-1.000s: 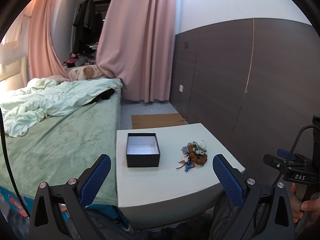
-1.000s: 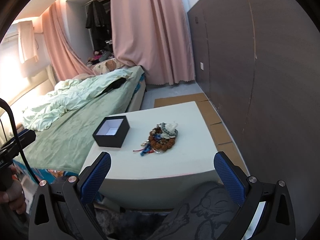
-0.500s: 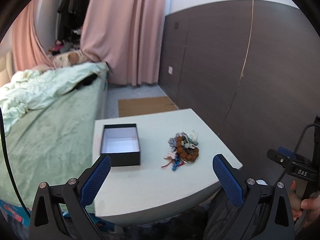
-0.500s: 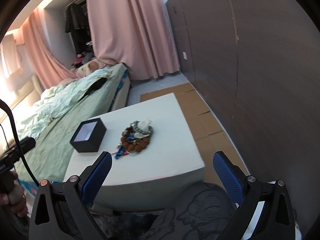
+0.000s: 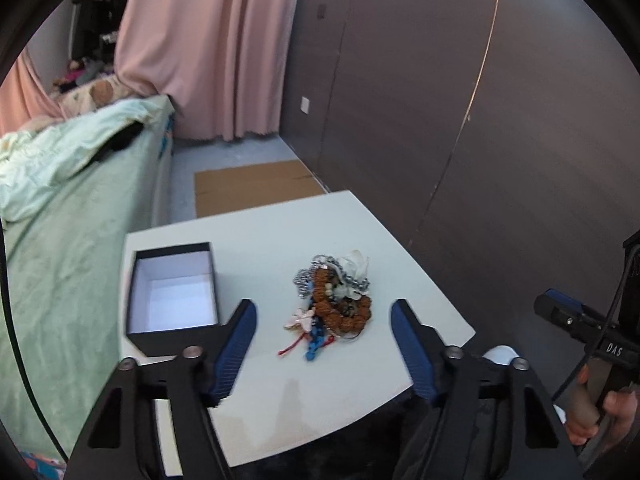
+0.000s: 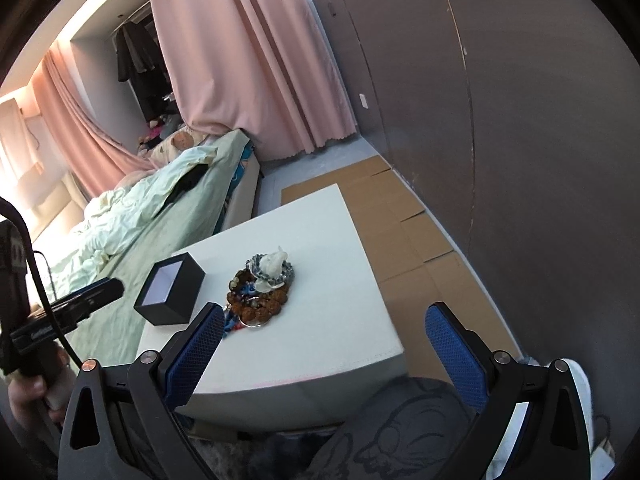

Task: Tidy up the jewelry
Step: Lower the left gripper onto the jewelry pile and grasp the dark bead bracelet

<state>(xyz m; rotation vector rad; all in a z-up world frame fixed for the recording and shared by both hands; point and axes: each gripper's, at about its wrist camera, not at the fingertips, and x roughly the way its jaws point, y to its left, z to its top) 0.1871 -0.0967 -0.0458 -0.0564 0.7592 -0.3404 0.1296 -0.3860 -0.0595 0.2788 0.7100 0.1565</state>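
From the left wrist, the left gripper (image 5: pixel 324 322) hangs over the near part of the white table (image 5: pixel 360 376), its jaws just narrowing but parted with nothing between them, the blue fingers (image 5: pixel 408 344) framing the jewelry pile (image 5: pixel 334 300) from above. That tangle of brown beads, silver chain and blue cord lies mid-table, just right of the open black box (image 5: pixel 172 292), whose white inside shows bare. A hand (image 5: pixel 600 412) at the far right grips the other tool's handle. Over to the right wrist: the right gripper (image 6: pixel 324 332) is released, jaws spread wide and holding nothing, above the table's near edge. Here the jewelry pile (image 6: pixel 262 284) sits beside the black box (image 6: pixel 170 288), apart from it, with the green bed (image 6: pixel 132 216) behind.
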